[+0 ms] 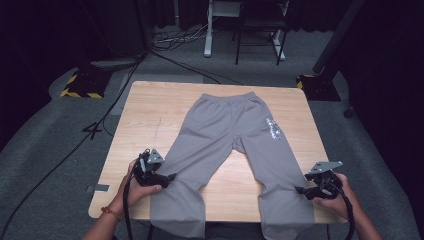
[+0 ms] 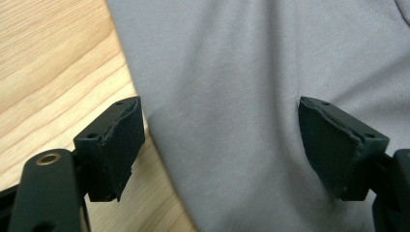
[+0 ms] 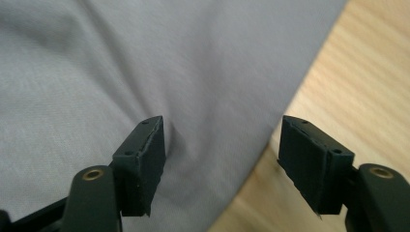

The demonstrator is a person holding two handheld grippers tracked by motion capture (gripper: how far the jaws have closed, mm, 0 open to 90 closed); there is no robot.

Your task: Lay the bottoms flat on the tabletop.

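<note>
Trousers [image 1: 235,145] of soft grey knit lie flat on the pale woodgrain table [image 1: 150,115], legs splayed, cuffs overhanging its near edge. Left gripper [image 1: 172,176] and right gripper [image 1: 298,190] both gape wide over the leg edges.

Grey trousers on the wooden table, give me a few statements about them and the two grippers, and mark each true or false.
1. The grey fabric trousers lie spread flat on the light wooden table. True.
2. Their waistband is nearest the person. False: it lies at the far side, and the leg ends hang over the near edge.
3. The left gripper is open over a trouser leg's outer edge. True.
4. The right gripper is shut on the cloth. False: its jaws stand open.
5. A pale print marks one leg. True.
</note>
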